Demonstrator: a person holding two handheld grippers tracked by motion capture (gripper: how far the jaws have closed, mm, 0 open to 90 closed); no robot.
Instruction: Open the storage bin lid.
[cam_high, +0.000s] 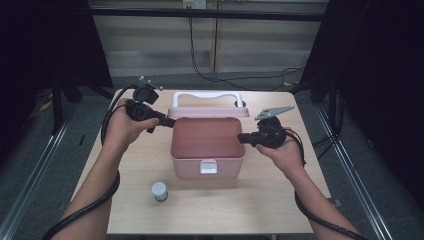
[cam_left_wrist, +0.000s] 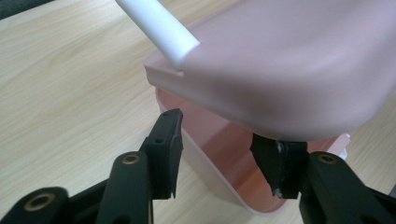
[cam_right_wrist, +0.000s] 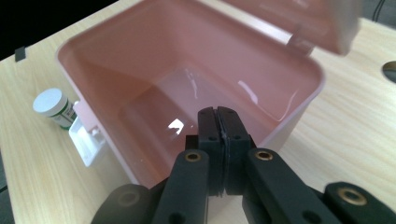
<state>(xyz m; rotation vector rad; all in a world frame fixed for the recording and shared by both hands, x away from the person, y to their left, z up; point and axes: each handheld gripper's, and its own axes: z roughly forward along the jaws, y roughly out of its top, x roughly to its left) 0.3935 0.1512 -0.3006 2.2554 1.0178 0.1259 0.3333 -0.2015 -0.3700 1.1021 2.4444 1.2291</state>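
Observation:
A pink plastic box (cam_high: 186, 167) stands open mid-table, its inside bare. Its lid (cam_high: 207, 112) is tilted up at the back, with a white handle (cam_high: 207, 94) on it. My left gripper (cam_high: 167, 121) is open at the box's back left corner. In the left gripper view my left gripper (cam_left_wrist: 223, 158) straddles the box wall (cam_left_wrist: 205, 158) just under the lid (cam_left_wrist: 289, 70), one jaw outside and one inside. My right gripper (cam_high: 242, 137) is shut at the right rim. In the right gripper view my right gripper (cam_right_wrist: 223, 133) holds nothing, above the box (cam_right_wrist: 299, 107).
A small white-capped bottle (cam_high: 159, 190) stands on the wooden table (cam_high: 260, 200) in front of the box, also seen as the bottle (cam_right_wrist: 53, 107) beside the white latch (cam_right_wrist: 86, 140). A round hole (cam_high: 240, 104) is in the tabletop behind the lid. Cables trail from both grippers.

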